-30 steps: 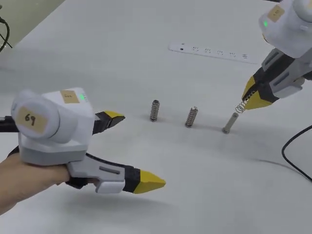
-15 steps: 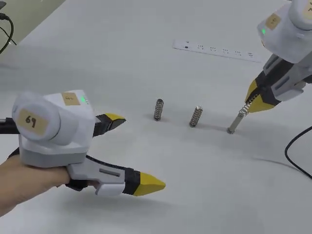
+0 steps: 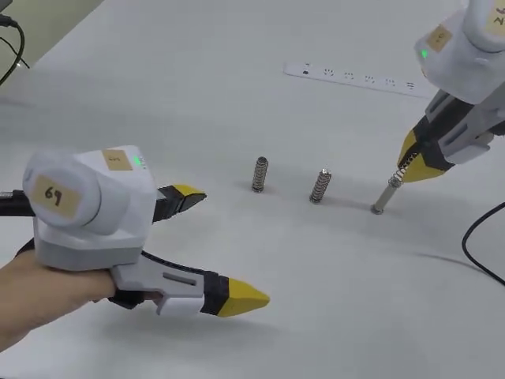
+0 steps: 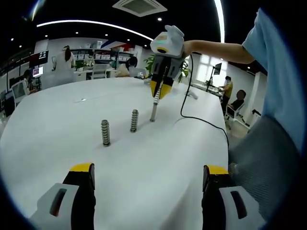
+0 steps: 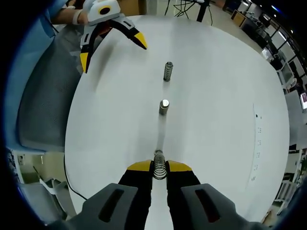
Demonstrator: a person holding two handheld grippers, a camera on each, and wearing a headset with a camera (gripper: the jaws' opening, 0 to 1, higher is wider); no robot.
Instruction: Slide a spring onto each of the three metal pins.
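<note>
Three metal pins stand in a row on the white table. The left pin (image 3: 259,174) and the middle pin (image 3: 319,186) each carry a spring. The right pin (image 3: 383,197) leans, its shaft bare. My right gripper (image 3: 408,166) is shut on a small spring (image 3: 405,165) whose lower end meets that pin's top. In the right gripper view the spring (image 5: 159,169) sits between the yellow fingertips, with the two sprung pins (image 5: 164,106) (image 5: 168,71) beyond. My left gripper (image 3: 221,246) is open and empty at the near left, well away from the pins (image 4: 105,132).
A white power strip (image 3: 351,77) lies flat at the back of the table. A black cable (image 3: 481,237) curves along the right edge. Another black cable (image 3: 9,43) hangs at the far left corner. People and desks stand in the room behind (image 4: 64,62).
My right gripper has lowered the spring until its end reaches the top of the right pin. The head camera shifted slightly. My left gripper has stayed put.
</note>
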